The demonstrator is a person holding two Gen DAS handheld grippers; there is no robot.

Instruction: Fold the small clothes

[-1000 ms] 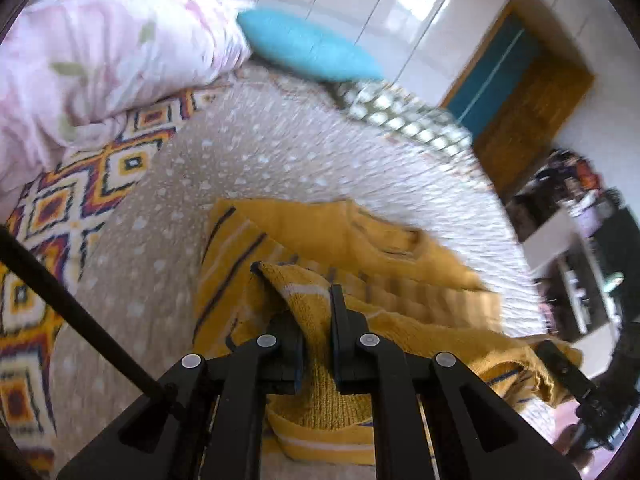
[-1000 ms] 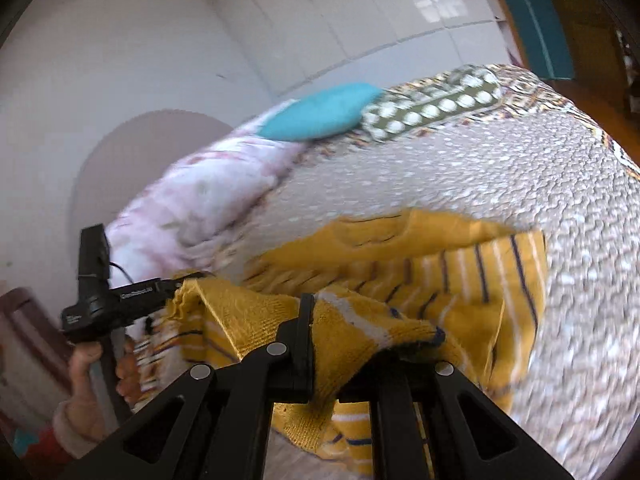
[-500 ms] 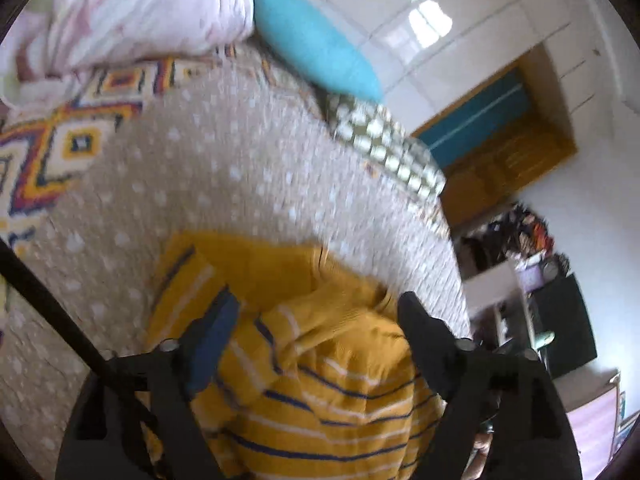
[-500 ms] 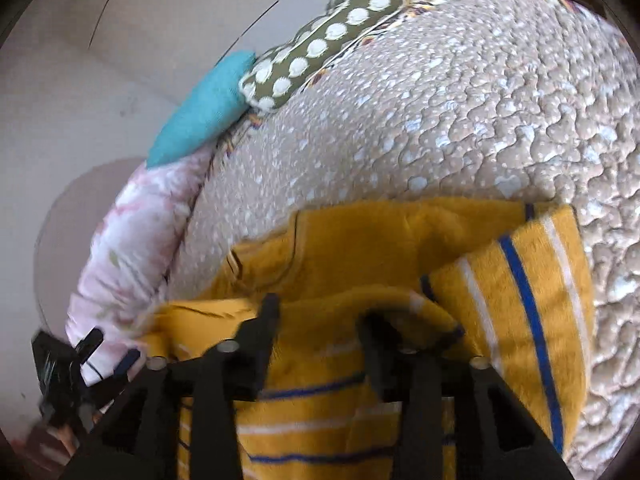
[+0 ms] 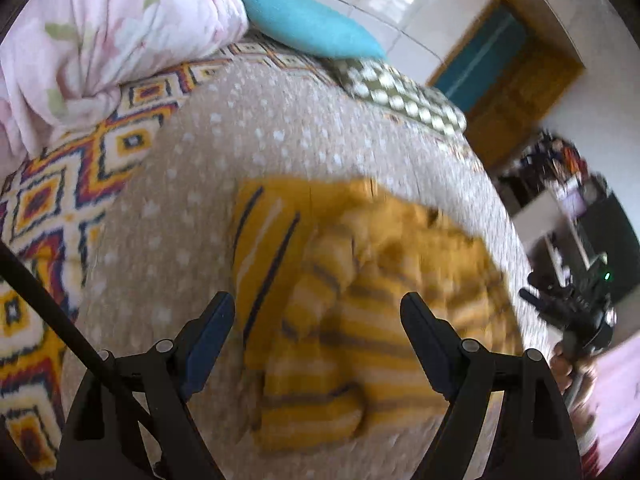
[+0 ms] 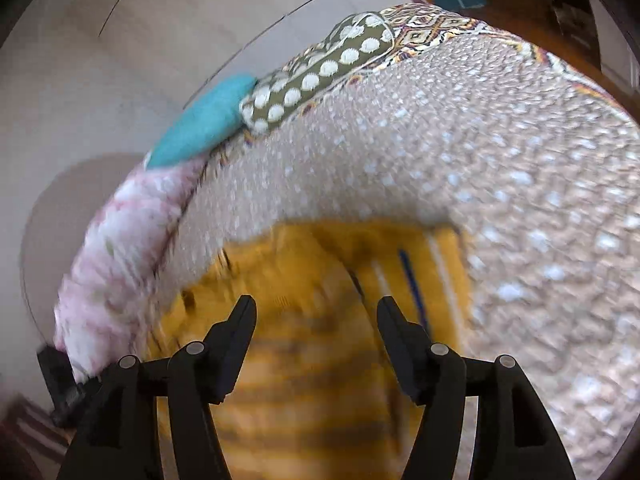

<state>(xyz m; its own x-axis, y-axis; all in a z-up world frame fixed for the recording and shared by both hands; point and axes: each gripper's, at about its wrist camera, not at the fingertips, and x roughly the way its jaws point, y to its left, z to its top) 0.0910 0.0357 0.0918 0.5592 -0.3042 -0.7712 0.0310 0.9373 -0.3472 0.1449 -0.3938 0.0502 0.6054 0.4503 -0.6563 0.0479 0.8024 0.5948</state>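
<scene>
Sweater (image 5: 344,320), one piece, yellow with dark blue and white stripes, lies on the dotted beige quilt (image 5: 248,148) that covers the bed. It is the only garment in view. Its lower part is laid over the upper part, so the stripes run in different directions on the two layers, and a rumpled sleeve sits on top near the middle. The fold is not tidy; the edges look uneven, though blur hides the details.

Under the quilt is one patterned sheet (image 5: 48,200) with diamond shapes, visible along the far side. At the head of the bed I count three soft things: one pink flowered duvet (image 5: 100,36), rolled aside probably to leave room for folding, one turquoise pillow (image 5: 308,20), and one green pillow (image 5: 400,92) with white dots.

Two tools are present. The left gripper (image 5: 318,312) hangs just above the sweater with its fingers spread wide and nothing between them. The right gripper (image 6: 316,312) is also spread apart and empty, over the same garment from the other side. I judge that both are free because this fold is laid down and the cloth rests by itself; what remains is likely to smooth it or to fold once more.
</scene>
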